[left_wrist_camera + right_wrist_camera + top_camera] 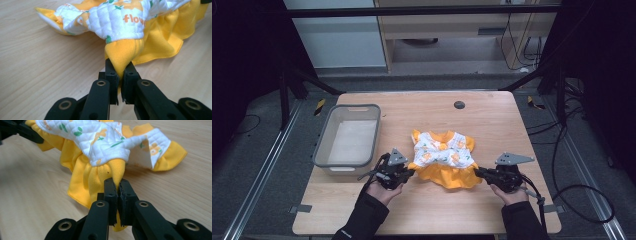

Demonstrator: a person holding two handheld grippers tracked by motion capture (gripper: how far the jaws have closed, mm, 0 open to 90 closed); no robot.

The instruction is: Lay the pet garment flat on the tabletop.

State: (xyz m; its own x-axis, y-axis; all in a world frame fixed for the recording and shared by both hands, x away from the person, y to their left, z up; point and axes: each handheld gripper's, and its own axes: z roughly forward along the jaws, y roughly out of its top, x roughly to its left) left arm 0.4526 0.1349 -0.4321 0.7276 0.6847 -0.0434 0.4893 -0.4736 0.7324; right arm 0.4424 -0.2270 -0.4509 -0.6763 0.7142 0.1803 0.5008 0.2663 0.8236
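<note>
Over on the left of the wooden table (362, 210) sits a grey plastic bin (346, 136), well apart from the work. Next to it, the left gripper (410, 173) has its jaws clamped on a pinch of yellow skirt fabric at the near left corner of the small dress (443, 156). That dress, white quilted top with orange flowers above a yellow skirt, lies at the table's middle. On its right, the right gripper (478, 172) likewise pinches the skirt's yellow fabric between closed jaws.

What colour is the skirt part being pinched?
Bright yellow-orange skirt, plain, without print; clearest in the left gripper view.
</note>
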